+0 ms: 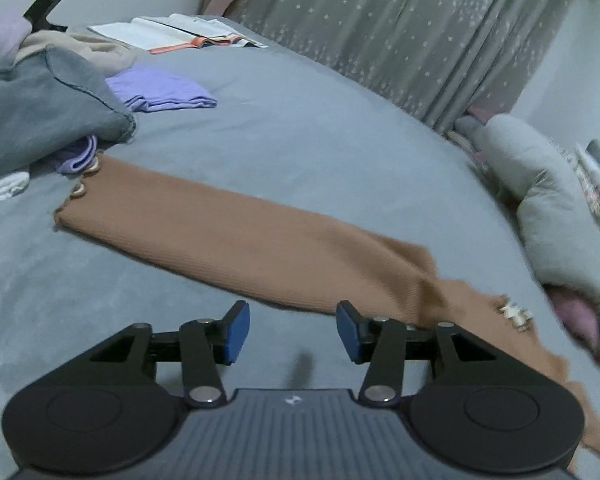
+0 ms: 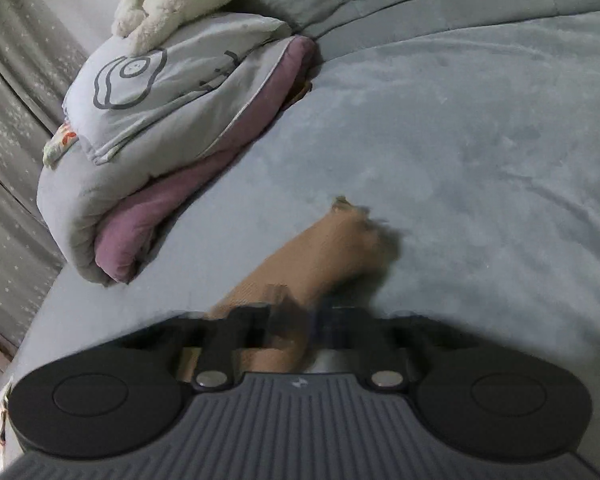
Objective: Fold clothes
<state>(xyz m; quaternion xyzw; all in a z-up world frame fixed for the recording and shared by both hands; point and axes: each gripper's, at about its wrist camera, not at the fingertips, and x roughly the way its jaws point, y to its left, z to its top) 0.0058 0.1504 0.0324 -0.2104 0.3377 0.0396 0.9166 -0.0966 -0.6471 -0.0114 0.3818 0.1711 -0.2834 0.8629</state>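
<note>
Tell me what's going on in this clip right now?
A person with two handheld grippers is folding clothes on a grey bed. A long brown garment lies stretched flat across it. The left gripper hangs open just short of the garment, holding nothing. The right gripper is blurred by motion at the garment's other end; its grip can't be judged. More clothes are piled nearby.

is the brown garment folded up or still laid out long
Laid out long: the brown garment stretches across the grey bed as one narrow strip, ends far apart. Whether it is doubled lengthwise, cannot tell.
</note>
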